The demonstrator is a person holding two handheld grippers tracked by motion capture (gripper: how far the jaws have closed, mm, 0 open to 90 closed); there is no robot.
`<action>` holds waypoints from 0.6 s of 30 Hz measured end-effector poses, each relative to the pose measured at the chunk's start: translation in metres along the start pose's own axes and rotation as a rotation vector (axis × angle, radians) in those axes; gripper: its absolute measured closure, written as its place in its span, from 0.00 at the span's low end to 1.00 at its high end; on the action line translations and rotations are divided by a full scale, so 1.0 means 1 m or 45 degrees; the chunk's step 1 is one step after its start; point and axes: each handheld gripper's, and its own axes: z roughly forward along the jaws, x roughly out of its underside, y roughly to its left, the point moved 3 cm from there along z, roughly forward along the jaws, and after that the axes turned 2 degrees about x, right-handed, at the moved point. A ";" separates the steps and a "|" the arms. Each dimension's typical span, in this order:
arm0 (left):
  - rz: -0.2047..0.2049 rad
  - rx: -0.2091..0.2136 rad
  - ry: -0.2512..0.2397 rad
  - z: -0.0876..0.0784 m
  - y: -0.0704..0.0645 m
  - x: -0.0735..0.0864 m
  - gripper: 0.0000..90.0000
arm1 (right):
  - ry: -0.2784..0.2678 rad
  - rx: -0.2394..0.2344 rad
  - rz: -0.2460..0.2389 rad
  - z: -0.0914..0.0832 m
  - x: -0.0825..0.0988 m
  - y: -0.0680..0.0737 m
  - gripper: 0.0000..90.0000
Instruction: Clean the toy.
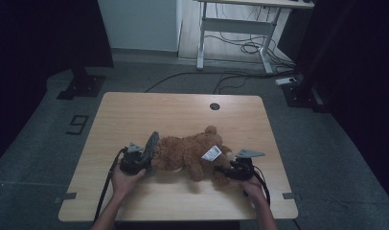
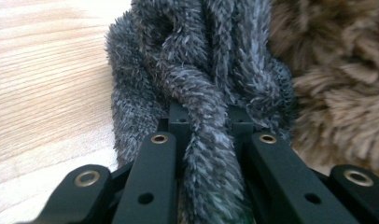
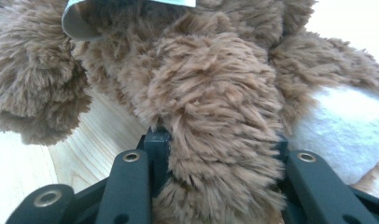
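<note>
Two tongs clamped, one plush toy between them

Brown furry teddy bear [image 1: 190, 154] lies on its side mid-way across the light wooden surface [image 1: 183, 110]. Left tongs [image 2: 204, 140] pinch a fold of grey fuzzy cloth [image 2: 197, 60] at the bear's left end; right tongs [image 3: 215, 158] grip a brown limb.

Risk: pile is slippery, so a tug may pull the fold free.

Both hands rest low, forearms angled inward.
</note>
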 end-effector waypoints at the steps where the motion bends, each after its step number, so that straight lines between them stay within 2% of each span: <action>1: -0.004 -0.003 -0.006 -0.002 0.001 -0.002 0.86 | 0.000 0.000 0.001 -0.001 0.000 -0.001 0.66; 3: 0.006 -0.026 -0.030 -0.013 0.003 -0.011 0.86 | 0.001 -0.003 0.003 -0.001 0.001 -0.001 0.66; 5: 0.025 -0.035 -0.097 -0.033 0.002 -0.027 0.86 | 0.000 -0.005 0.003 -0.001 0.001 -0.001 0.65; 8: 0.066 -0.023 -0.165 -0.051 -0.008 -0.045 0.86 | -0.001 -0.004 0.002 -0.001 0.001 -0.001 0.65; 10: 0.108 -0.005 -0.199 -0.057 -0.022 -0.059 0.86 | 0.001 -0.002 0.003 -0.001 0.001 -0.001 0.65; 14: 0.199 0.052 -0.215 -0.051 -0.059 -0.084 0.86 | 0.000 -0.002 0.004 0.000 0.001 0.000 0.65; 17: 0.274 0.114 -0.200 -0.033 -0.092 -0.103 0.86 | 0.000 -0.004 0.005 0.000 0.001 0.000 0.65; 18: 0.300 0.139 -0.185 -0.023 -0.107 -0.111 0.86 | 0.002 -0.004 0.007 -0.001 0.001 0.000 0.65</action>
